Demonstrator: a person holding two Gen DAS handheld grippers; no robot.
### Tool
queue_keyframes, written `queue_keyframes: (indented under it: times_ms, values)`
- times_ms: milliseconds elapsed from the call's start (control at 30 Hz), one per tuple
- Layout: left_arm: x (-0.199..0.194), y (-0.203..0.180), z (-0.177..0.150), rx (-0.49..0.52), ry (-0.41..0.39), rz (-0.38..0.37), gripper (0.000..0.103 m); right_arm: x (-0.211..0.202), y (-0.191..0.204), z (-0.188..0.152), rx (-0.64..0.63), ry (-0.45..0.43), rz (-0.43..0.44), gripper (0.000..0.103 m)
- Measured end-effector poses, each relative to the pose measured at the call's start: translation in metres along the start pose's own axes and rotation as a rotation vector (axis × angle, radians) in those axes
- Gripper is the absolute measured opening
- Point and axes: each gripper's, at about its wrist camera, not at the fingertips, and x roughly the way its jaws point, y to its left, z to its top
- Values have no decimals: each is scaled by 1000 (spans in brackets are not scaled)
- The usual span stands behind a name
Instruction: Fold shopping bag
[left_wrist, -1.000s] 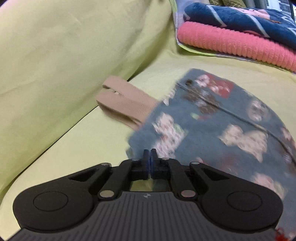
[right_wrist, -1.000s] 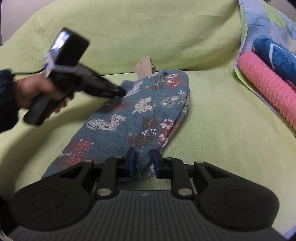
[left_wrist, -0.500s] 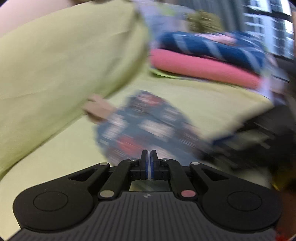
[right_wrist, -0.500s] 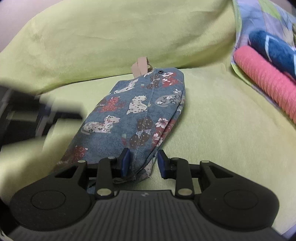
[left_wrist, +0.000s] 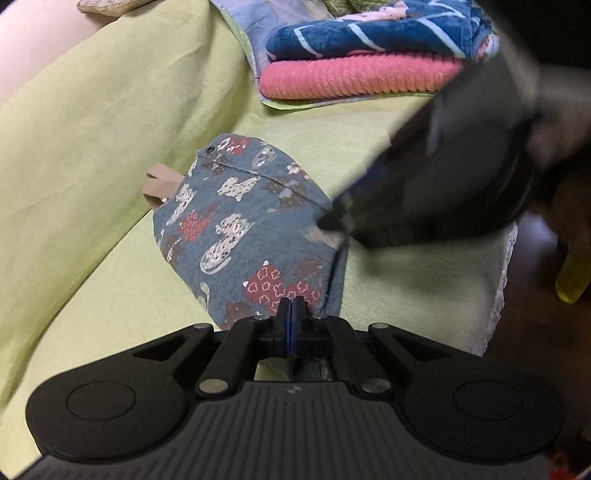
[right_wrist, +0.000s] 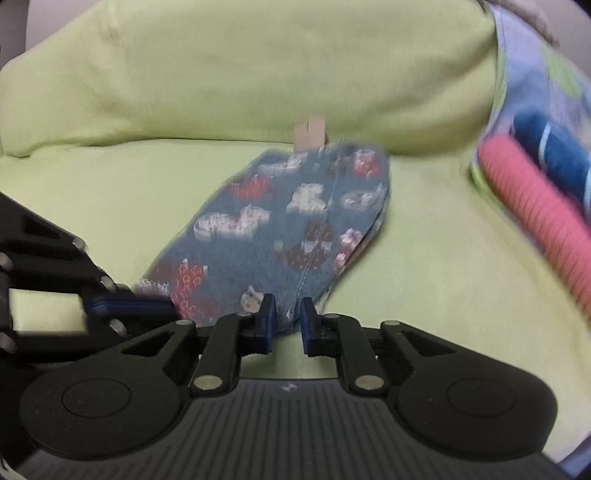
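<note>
A blue-grey fabric shopping bag (left_wrist: 243, 229) printed with white cats and red flower patches lies folded into a long narrow strip on a yellow-green cushion, its beige webbing handle (left_wrist: 159, 183) poking out at the far end.

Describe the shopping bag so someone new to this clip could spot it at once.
Start at the yellow-green sofa cover; the shopping bag lies flat on the seat, its tan strap poking toward the backrest. Unlike the plain pink and navy textiles stacked to the right, it is grey-blue with a cat-and-flower print.
</note>
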Motion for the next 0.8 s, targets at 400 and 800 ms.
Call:
queue_keyframes:
  times_ms: [400, 800]
  values:
    - [-33, 43, -7, -441, 41, -17, 48, -18, -18, 7, 172, 20, 26, 30]
    - [-66, 47, -8, -630, 171, 11, 52, -67, -14, -12, 329, 109, -30, 64]
